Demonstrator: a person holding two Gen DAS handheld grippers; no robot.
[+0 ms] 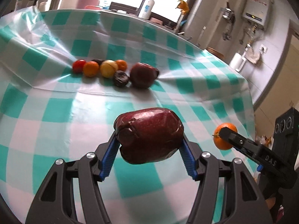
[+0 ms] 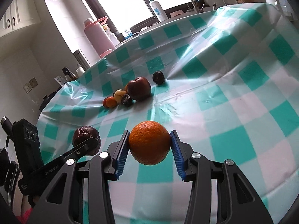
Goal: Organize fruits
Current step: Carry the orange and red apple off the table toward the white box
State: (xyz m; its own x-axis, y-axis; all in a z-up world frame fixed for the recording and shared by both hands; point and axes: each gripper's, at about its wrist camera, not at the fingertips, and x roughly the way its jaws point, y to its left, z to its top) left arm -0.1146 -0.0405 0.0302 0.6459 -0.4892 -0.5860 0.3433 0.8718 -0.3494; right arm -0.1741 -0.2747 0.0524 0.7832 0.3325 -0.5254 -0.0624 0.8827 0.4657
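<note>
While the left gripper [image 1: 149,145] was clamped on a wrinkled red apple [image 1: 149,134] and the right gripper [image 2: 149,145] on an orange [image 2: 149,141], both were best lowered gently beside the fruit cluster [image 1: 112,71] at upper centre.

I see a table with a shiny cloth [image 2: 233,85] on it, in green and white squares, with some bumps and folds. Behind the table is a big bright window [image 2: 119,1]. A white bottle [image 2: 158,9] with a blue label stands by the window. A tall pink flask [image 2: 97,37] stands near the table's edge, and a grey metal one [image 2: 81,59] is just beside it. A white box heater [image 1: 257,9] hangs on the wall. A white roll of paper [image 1: 238,60] stands below it.
</note>
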